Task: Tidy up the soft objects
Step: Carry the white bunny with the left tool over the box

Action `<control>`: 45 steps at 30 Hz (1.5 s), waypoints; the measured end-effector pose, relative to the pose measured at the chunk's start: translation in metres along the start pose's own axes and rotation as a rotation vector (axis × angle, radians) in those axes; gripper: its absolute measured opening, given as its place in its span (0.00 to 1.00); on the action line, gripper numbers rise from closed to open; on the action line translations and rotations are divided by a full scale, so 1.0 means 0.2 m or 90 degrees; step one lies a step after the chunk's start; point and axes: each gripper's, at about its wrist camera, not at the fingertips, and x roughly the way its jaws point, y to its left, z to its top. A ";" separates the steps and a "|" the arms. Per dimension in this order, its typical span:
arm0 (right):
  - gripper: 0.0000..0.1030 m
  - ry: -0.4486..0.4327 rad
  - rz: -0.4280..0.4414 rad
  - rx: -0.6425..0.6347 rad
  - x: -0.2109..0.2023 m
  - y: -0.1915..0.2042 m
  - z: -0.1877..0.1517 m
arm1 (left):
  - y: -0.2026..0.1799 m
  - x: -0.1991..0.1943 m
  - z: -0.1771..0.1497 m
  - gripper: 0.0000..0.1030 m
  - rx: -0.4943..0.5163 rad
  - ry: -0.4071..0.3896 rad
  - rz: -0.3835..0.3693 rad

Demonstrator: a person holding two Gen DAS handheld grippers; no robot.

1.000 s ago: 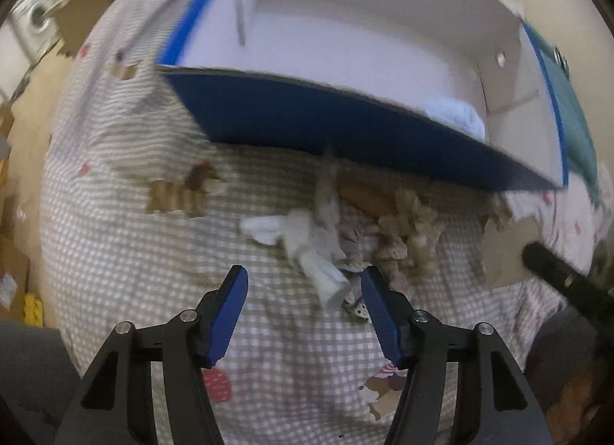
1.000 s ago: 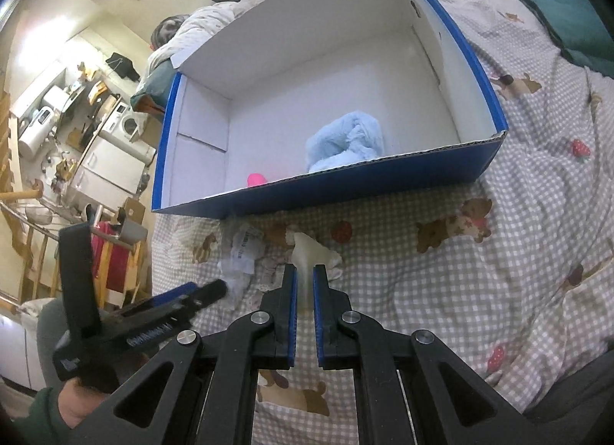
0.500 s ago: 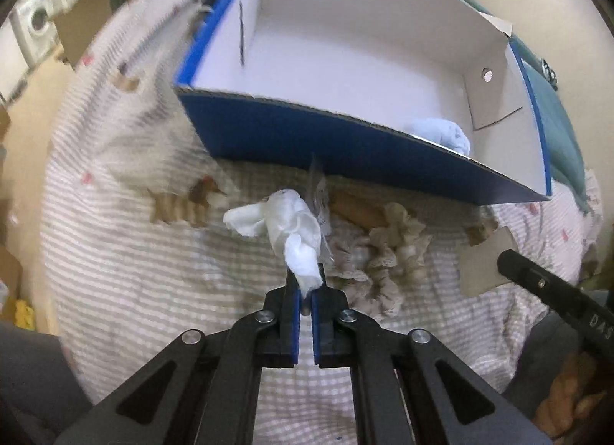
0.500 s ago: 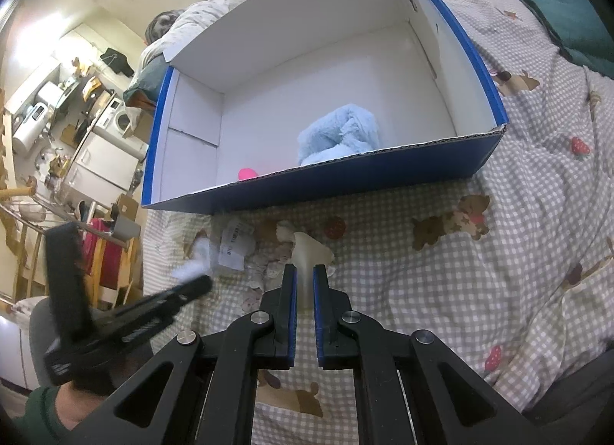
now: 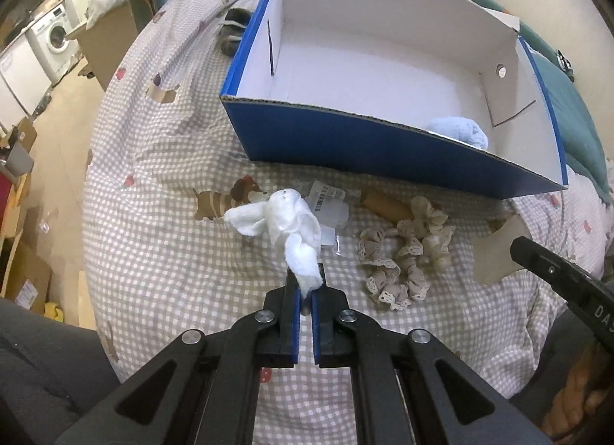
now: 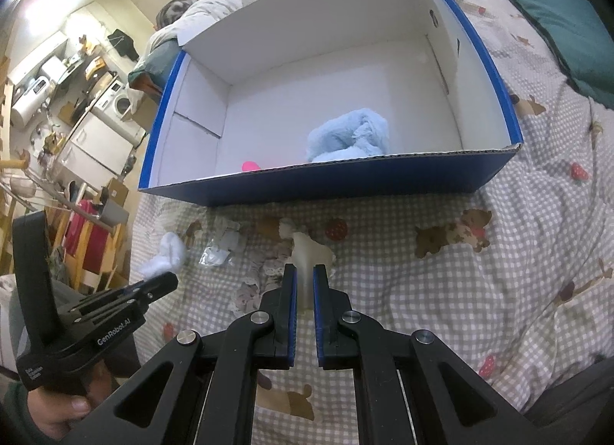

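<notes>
While the left gripper (image 5: pixel 305 283) pinches a white cloth (image 5: pixel 286 228), the right gripper (image 6: pixel 305 283) clamps something pale (identity unclear).

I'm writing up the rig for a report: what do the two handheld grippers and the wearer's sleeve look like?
Both the left gripper and the right gripper are matte black plastic with triangular cut-outs, silver pivot bolts and blue finger pads. In the right wrist view the left one's handle carries white "GenRobot.AI" lettering, and a dark green sleeve shows at the wrist.
</notes>
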 end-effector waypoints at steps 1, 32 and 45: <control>0.09 -0.004 0.002 0.000 -0.01 0.00 0.00 | 0.00 -0.01 0.00 0.05 -0.001 -0.003 0.000; 0.09 -0.164 0.140 0.049 -0.35 -0.08 0.38 | -0.09 -0.39 0.47 0.05 0.051 -0.159 -0.015; 0.09 -0.165 0.088 0.019 -0.17 -0.12 0.59 | -0.19 -0.17 0.77 0.05 0.085 -0.144 0.004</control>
